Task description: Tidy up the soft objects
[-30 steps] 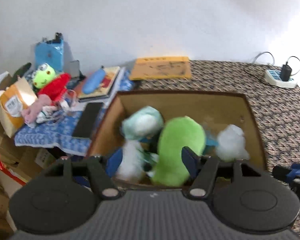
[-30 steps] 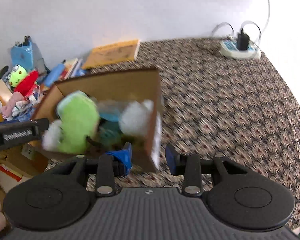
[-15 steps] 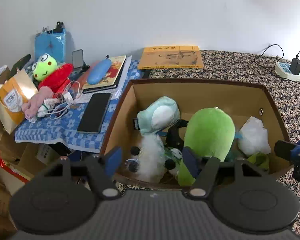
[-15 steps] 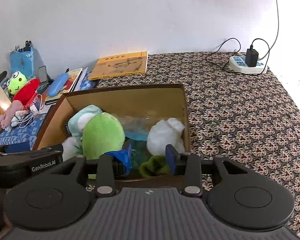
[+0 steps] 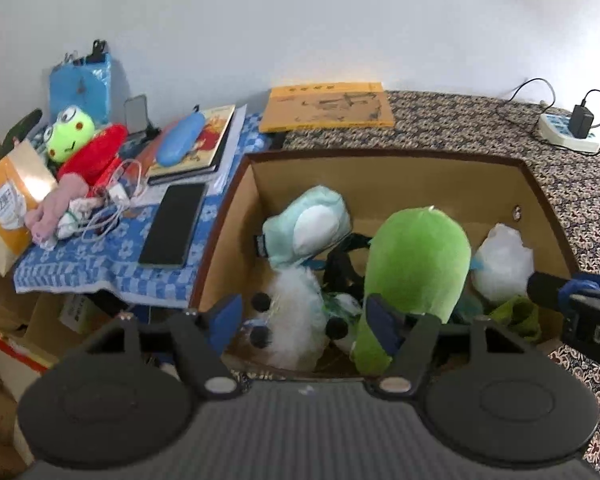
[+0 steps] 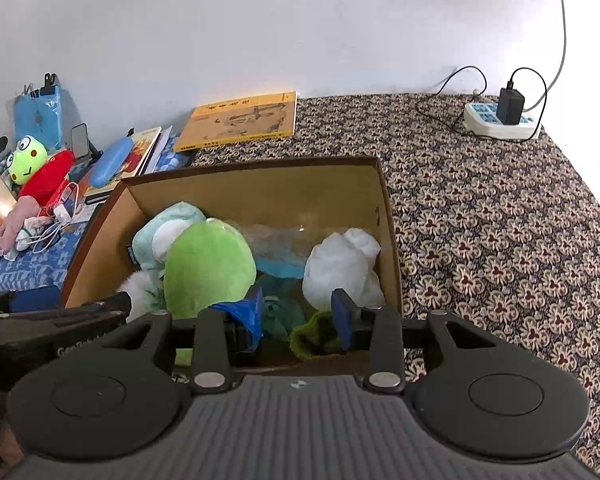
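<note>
Open brown cardboard box (image 5: 452, 184) on patterned cloth, big green plush (image 5: 416, 264) inside, pale blue plush (image 5: 304, 232), fluffy white toy (image 5: 296, 312), white bag (image 5: 502, 260).

Ahead of both sets of jaws the cardboard box (image 6: 384, 216) is open on top, but a green plush (image 6: 208, 268), a pale blue plush (image 5: 304, 232) and a white bag (image 6: 340, 268) crowd its floor. Bare cardboard shows only along the far wall. Right of the right jaws, the patterned carpet (image 6: 500, 240) lies open up to the power strip (image 6: 500, 120).
</note>
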